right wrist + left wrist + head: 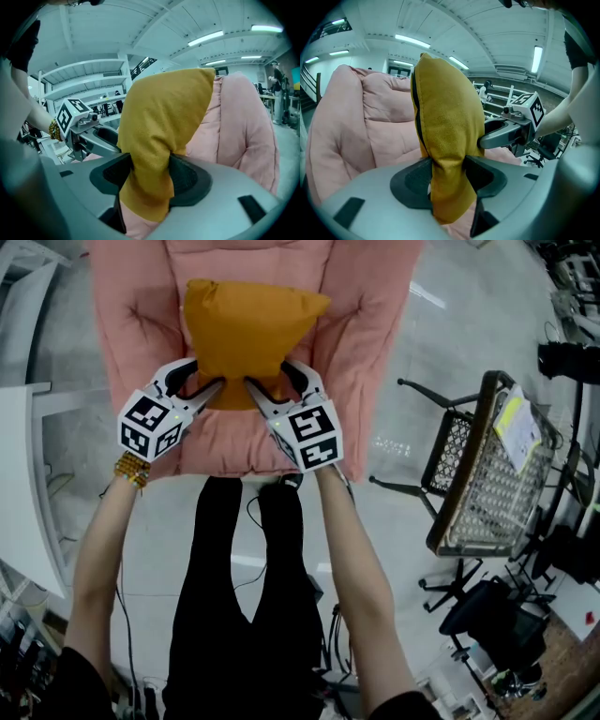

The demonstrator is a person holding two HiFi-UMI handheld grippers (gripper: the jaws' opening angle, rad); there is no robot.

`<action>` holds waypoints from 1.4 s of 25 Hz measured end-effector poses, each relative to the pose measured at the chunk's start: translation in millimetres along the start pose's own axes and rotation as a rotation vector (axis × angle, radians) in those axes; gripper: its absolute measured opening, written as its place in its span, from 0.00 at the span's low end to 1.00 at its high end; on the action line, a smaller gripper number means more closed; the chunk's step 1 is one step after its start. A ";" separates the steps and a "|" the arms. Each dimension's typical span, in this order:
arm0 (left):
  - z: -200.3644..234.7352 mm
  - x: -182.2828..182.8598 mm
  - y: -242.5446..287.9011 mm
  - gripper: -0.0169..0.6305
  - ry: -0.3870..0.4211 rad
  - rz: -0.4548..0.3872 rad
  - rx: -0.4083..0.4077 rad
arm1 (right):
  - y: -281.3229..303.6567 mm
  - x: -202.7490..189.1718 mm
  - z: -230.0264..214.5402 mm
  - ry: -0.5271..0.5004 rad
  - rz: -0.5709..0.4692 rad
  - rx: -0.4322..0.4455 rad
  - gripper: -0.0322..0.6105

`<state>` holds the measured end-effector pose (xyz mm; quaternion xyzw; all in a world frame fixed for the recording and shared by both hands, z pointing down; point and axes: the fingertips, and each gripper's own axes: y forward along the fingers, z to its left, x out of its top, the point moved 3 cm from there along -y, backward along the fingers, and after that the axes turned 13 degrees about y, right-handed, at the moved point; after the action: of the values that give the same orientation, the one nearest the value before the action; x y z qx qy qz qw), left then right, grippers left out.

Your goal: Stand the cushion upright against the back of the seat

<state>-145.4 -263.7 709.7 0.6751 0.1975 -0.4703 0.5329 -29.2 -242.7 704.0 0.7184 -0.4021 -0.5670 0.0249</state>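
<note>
An orange-yellow cushion point(248, 334) stands nearly upright over the pink padded seat point(361, 352), its top leaning toward the seat back. My left gripper point(214, 388) is shut on the cushion's lower left corner point(447, 187), the fabric pinched between its dark pads. At the lower right corner point(150, 187), my right gripper point(261, 390) is shut on the cushion in the same way. The pink seat back point(370, 103) rises behind the cushion in the left gripper view, and the same seat back point(239, 122) shows in the right gripper view. Each gripper view also shows the other gripper beside the cushion.
A wire-mesh chair point(487, 470) stands on the floor to the right of the seat. A white table edge point(23, 484) runs along the left. A dark office chair base point(487, 610) sits at the lower right. The person's black-trousered legs point(248, 587) stand in front of the seat.
</note>
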 end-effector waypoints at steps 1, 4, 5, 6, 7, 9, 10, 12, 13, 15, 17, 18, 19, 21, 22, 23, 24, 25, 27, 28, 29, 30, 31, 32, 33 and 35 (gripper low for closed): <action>1.4 -0.8 0.7 0.37 0.001 0.002 0.009 | 2.1 0.2 -0.6 -0.005 0.000 -0.004 0.44; 3.4 -4.3 5.9 0.37 -0.004 0.017 0.023 | 6.4 -0.7 -2.9 -0.014 0.004 -0.015 0.44; 3.5 -5.2 8.5 0.37 -0.007 0.023 0.023 | 6.7 -0.7 -4.0 -0.016 0.006 -0.019 0.44; 3.9 -6.3 10.7 0.37 -0.010 0.030 0.023 | 7.5 -1.0 -5.1 -0.017 0.010 -0.023 0.45; 4.7 -7.9 12.2 0.37 -0.009 0.039 0.021 | 9.2 -1.8 -6.3 -0.018 0.014 -0.027 0.45; 7.7 -12.3 14.8 0.37 -0.003 0.057 0.020 | 15.5 -4.4 -9.1 -0.026 0.022 -0.031 0.45; 9.4 -15.1 16.8 0.37 -0.001 0.066 0.021 | 19.3 -5.8 -11.0 -0.035 0.027 -0.034 0.46; 13.0 -21.6 22.5 0.37 -0.005 0.085 0.022 | 27.0 -8.0 -15.0 -0.063 0.038 -0.040 0.46; 15.2 -24.8 25.6 0.37 -0.010 0.093 0.023 | 30.9 -8.4 -16.9 -0.075 0.044 -0.043 0.46; 20.9 -29.7 32.0 0.37 -0.023 0.105 0.028 | 38.7 -8.5 -20.9 -0.081 0.052 -0.048 0.46; 27.5 -33.3 39.0 0.37 -0.033 0.114 0.032 | 46.6 -9.3 -26.7 -0.067 0.058 -0.054 0.46; 30.8 -35.2 42.6 0.37 -0.036 0.120 0.031 | 50.5 -10.2 -29.8 -0.060 0.061 -0.058 0.46; 33.9 -37.1 46.1 0.37 -0.039 0.126 0.027 | 54.1 -11.2 -32.7 -0.054 0.065 -0.063 0.46; 39.5 -40.3 52.2 0.37 -0.040 0.138 0.017 | 60.7 -12.9 -37.8 -0.044 0.073 -0.073 0.46; 42.1 -41.6 55.0 0.37 -0.040 0.143 0.014 | 63.7 -13.5 -40.3 -0.038 0.077 -0.077 0.46; 44.4 -42.8 57.8 0.37 -0.039 0.146 0.012 | 66.5 -14.1 -42.8 -0.032 0.079 -0.080 0.46; 46.5 -44.1 60.7 0.37 -0.039 0.149 0.010 | 69.1 -14.9 -45.5 -0.025 0.081 -0.083 0.46; 48.3 -45.5 63.7 0.37 -0.041 0.153 0.009 | 71.7 -15.9 -48.3 -0.021 0.083 -0.086 0.46; 51.2 -48.4 69.9 0.37 -0.047 0.161 0.005 | 76.7 -17.7 -53.9 -0.018 0.089 -0.088 0.46; 53.0 -49.6 72.6 0.37 -0.050 0.164 0.004 | 79.4 -17.8 -56.5 -0.019 0.092 -0.088 0.46; 55.4 -50.2 75.1 0.37 -0.054 0.166 0.003 | 82.1 -17.1 -59.0 -0.019 0.093 -0.088 0.46; 58.3 -50.3 77.4 0.37 -0.060 0.167 0.003 | 84.9 -15.8 -61.6 -0.016 0.094 -0.088 0.46; 61.5 -50.2 79.8 0.37 -0.066 0.167 0.002 | 87.8 -14.4 -64.3 -0.010 0.094 -0.088 0.46; 64.6 -50.4 82.2 0.37 -0.071 0.168 0.002 | 90.7 -13.3 -66.9 -0.004 0.093 -0.090 0.47; 67.4 -51.1 84.5 0.37 -0.076 0.170 0.001 | 93.7 -12.9 -69.2 0.002 0.092 -0.091 0.47; 71.9 -53.8 88.3 0.37 -0.082 0.175 0.000 | 99.6 -13.6 -73.1 0.012 0.093 -0.092 0.47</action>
<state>-133.9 -347.4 803.1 0.6698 0.1159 -0.4492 0.5798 -23.4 -332.5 789.7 0.7004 -0.4086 -0.5788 0.0867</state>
